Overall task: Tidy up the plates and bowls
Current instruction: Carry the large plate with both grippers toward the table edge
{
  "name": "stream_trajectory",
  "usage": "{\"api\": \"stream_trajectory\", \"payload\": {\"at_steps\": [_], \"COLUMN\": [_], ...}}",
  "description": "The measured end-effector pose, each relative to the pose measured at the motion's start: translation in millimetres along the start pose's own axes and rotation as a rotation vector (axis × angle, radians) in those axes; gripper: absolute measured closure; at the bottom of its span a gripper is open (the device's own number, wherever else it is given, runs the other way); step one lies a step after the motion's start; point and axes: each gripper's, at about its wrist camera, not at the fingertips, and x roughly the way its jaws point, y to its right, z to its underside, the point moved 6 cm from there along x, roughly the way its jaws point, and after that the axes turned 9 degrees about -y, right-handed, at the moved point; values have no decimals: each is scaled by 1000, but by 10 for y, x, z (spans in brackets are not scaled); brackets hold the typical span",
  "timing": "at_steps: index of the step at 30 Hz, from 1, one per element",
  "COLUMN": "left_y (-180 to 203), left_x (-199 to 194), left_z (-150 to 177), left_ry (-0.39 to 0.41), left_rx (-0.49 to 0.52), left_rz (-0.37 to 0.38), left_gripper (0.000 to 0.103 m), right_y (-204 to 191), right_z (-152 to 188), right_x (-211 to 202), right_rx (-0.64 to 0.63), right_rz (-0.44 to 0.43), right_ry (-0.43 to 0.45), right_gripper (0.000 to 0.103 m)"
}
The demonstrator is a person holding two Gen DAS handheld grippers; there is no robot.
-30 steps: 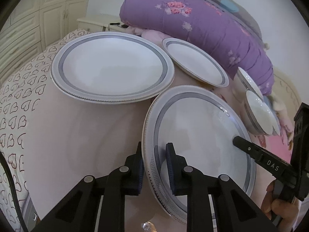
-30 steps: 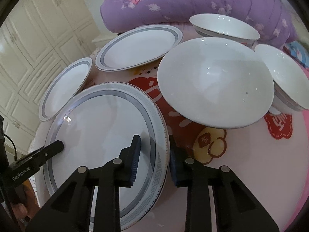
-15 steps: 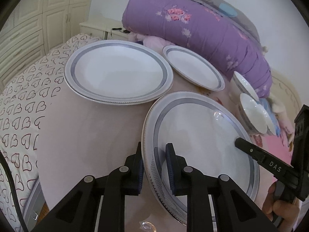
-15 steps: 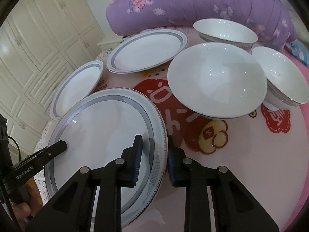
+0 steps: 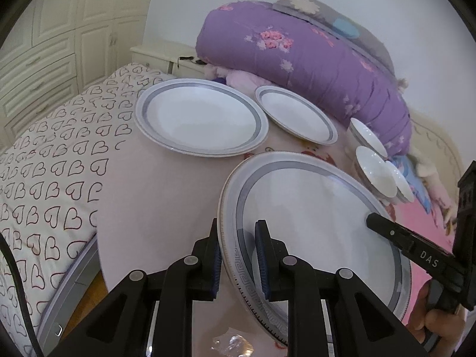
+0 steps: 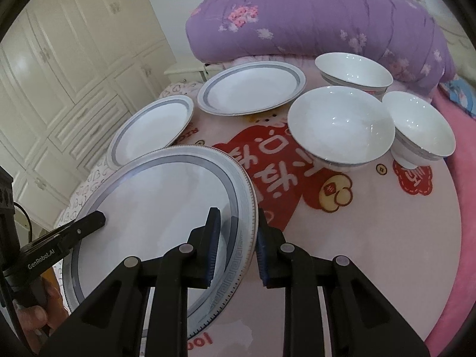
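Both claws clamp opposite rims of the large plate (image 5: pixel 315 223): left claw (image 5: pixel 236 255) on one edge, right claw (image 6: pixel 235 250) on the other, holding it above the worktop (image 6: pixel 372 238). Keep it level and both grips even, then lower it squarely onto the plate stack (image 5: pixel 202 119) beyond.

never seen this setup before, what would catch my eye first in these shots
First, the big grey-banded plate in the foreground, pinched on opposite rims by the left gripper and the right gripper. Beyond it on the pink round table lie two more banded plates, the larger one left of the smaller one, with three white bowls clustered to the right. A purple floral quilt is heaped behind.
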Motion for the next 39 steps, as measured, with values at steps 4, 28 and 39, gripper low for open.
{"api": "stream_trajectory", "payload": {"at_steps": [4,28,39], "left_y": [-42,-223,-128], "left_x": [-184,-653,-295], "left_z": [125,930,853], "left_ry": [14,36,17], "left_rx": [-6,-49,-10], "left_rz": [0,-45,-80], "left_gripper": [86,85,81], "right_y": [-83,-443,-319], "right_z": [87,605,634], "right_x": [-49,-48,157], "right_rx": [-13,-113,-123], "right_rz": [-10,2,9], "right_ry": [6,7,-35], "right_gripper": [81,81,80]}}
